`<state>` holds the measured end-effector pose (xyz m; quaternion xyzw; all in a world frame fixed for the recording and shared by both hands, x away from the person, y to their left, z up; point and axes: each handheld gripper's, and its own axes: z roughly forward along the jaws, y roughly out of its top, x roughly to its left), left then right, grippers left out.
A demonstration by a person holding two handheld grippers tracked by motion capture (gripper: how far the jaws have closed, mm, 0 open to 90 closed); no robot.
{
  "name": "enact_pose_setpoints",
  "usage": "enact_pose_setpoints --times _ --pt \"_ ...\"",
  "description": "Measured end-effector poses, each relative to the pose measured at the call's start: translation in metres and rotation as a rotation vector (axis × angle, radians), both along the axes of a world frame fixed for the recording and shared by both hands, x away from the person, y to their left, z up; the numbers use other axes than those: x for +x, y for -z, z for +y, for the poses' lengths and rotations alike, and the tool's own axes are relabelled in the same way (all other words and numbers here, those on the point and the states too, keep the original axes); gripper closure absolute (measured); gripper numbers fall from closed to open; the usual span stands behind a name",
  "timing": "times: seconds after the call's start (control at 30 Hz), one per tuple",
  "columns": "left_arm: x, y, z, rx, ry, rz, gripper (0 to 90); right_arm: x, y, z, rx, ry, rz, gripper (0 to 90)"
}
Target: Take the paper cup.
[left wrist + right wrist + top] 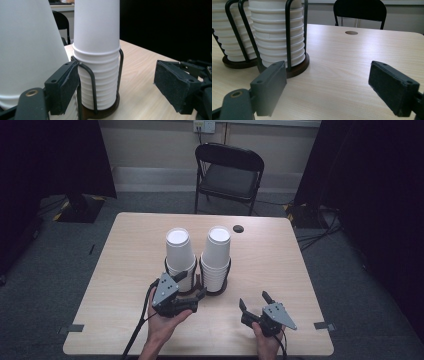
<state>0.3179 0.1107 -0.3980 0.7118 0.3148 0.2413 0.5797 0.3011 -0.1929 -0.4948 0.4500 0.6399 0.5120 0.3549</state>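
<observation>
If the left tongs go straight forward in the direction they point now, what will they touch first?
Most likely the right cup stack in its wire holder: seen from the left tongs, it stands directly between the open jaws. The left jaw already sits close to the holder's wire, so that wire may touch first; depth is unclear.

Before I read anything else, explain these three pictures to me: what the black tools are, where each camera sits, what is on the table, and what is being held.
A person sits at a wooden table and holds a two-jaw hand tool in each hand. The high view looks down from above the person's side. The left gripper is close to the cup holders; the right gripper is off to the side over bare wood. The other two pictures come from cameras riding on each tool, looking out between its black jaws.

On the table stand two stacks of white paper cups, upside down, each in a dark wire holder: the left stack and the right stack. Both tools are open and hold nothing. A black chair stands behind the table.
</observation>
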Motion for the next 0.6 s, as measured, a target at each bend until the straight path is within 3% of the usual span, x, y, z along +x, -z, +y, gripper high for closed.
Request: enact_pose_setpoints --times 0.33,0.6 --pt "0.004 -0.02 -0.013 0.023 0.018 -0.042 19.3 0.001 0.0 0.001 -0.003 -0.002 0.013 15.4" --pt "0.016 -0.036 -0.022 0.052 0.019 -0.05 18.8 0.001 0.0 0.001 -0.007 -0.002 0.014 15.5"
